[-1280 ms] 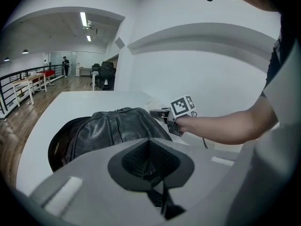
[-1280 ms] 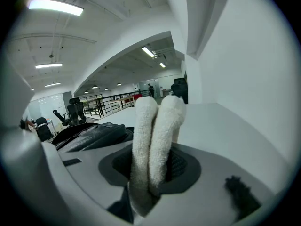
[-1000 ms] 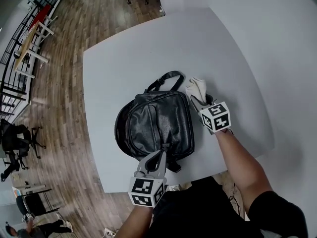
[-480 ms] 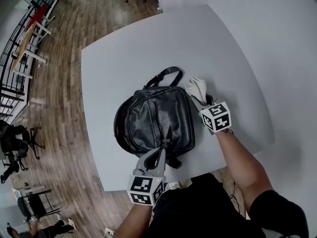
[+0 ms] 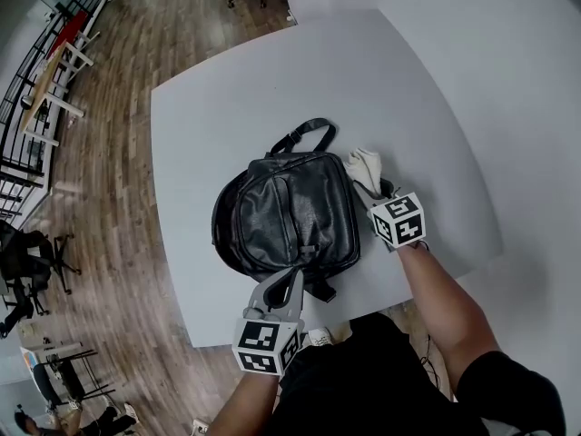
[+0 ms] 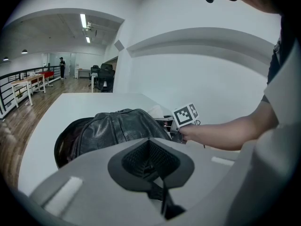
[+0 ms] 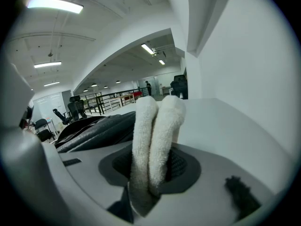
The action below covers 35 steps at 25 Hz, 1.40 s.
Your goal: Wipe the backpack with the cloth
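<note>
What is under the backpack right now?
The backpack lies on the white table; its handle and a bottom strap poke out onto it. The cloth in the right gripper is beside it, not under. Anything beneath the bag is covered.

No word, number or brand can be read anywhere. The only print is a black-and-white square marker pattern, without letters, on the left cube [image 5: 266, 346] just behind the left gripper [image 5: 290, 278] and on the right cube [image 5: 398, 221] just behind the right gripper [image 5: 370, 187]
</note>
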### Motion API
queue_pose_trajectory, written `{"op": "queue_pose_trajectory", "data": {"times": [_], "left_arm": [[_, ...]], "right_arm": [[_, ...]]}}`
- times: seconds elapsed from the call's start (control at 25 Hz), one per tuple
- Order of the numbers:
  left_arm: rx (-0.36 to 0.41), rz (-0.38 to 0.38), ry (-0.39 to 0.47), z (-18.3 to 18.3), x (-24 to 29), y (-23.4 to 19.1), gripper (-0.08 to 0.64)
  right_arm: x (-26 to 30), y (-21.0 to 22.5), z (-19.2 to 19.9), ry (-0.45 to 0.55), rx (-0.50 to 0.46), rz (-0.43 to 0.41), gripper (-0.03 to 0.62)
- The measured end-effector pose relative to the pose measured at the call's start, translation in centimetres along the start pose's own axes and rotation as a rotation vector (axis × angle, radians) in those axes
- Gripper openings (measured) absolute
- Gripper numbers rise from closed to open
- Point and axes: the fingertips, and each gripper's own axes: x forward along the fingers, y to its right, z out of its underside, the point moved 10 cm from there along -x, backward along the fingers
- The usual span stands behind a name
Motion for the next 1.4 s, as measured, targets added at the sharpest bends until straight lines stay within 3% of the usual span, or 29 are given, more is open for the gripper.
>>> {"op": "queue_pose_trajectory", "data": {"times": [1.4], "left_arm": [[0.005, 0.060, 0.083, 4.7, -8.0, 0.7, 0.008]], "right_arm": [[-10.0, -8.5, 5.8, -0.018, 0.023, 0.100, 0.127]]}}
